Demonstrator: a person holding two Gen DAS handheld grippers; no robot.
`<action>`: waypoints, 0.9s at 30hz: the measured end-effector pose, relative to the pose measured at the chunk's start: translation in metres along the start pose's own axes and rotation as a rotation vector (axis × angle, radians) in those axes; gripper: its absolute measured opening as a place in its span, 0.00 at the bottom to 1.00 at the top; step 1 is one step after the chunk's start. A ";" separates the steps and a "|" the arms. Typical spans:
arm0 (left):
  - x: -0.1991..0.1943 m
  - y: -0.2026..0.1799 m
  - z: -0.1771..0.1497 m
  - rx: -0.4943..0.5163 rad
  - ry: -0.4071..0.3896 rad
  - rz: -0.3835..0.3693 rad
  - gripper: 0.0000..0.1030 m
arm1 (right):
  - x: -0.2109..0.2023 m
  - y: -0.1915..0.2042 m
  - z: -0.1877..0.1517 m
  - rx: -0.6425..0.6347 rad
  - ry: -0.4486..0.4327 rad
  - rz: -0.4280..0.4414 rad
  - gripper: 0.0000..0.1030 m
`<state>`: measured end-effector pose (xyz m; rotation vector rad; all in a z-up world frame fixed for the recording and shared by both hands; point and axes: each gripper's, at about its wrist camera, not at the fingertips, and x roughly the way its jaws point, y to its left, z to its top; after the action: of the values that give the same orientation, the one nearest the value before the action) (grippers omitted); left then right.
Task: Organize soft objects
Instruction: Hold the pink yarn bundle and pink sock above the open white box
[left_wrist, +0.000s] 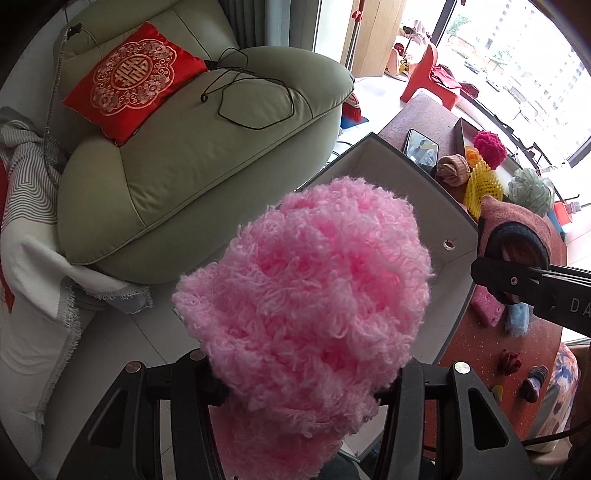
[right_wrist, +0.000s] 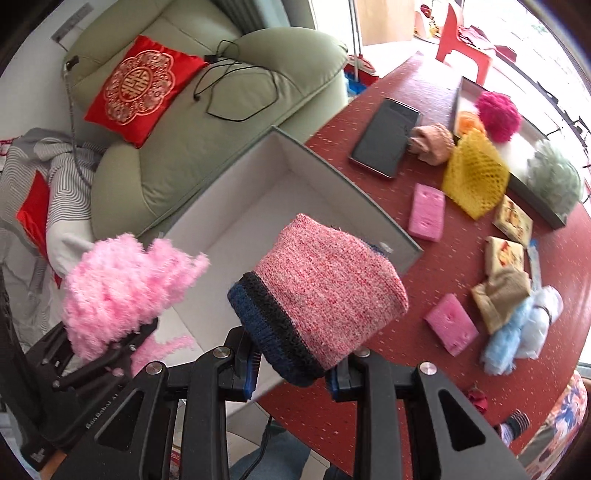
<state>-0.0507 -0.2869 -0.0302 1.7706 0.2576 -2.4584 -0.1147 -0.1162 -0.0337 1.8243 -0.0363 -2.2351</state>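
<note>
Left gripper clamped on pink fluffy yarn; white box interior mostly hidden. Right gripper clamped on knitted sock, box floor visible at 11 o'clock.

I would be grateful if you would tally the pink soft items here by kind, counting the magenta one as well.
Light pink fluffy yarn bundle: 1
Pink knitted pouch: 1
Pink foam sponges: 2
Magenta pompom: 1
Total: 5
</note>
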 end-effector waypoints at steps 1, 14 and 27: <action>0.002 0.000 0.000 0.000 0.004 0.000 0.51 | 0.003 0.005 0.002 -0.009 0.003 0.006 0.30; 0.027 -0.008 0.003 0.017 0.057 0.008 0.51 | 0.023 0.012 0.011 -0.024 0.047 -0.017 0.30; 0.038 -0.011 0.008 0.046 0.081 -0.002 0.51 | 0.034 0.009 0.016 -0.022 0.077 -0.027 0.30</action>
<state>-0.0724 -0.2772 -0.0626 1.8917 0.2112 -2.4156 -0.1345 -0.1345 -0.0617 1.9082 0.0264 -2.1724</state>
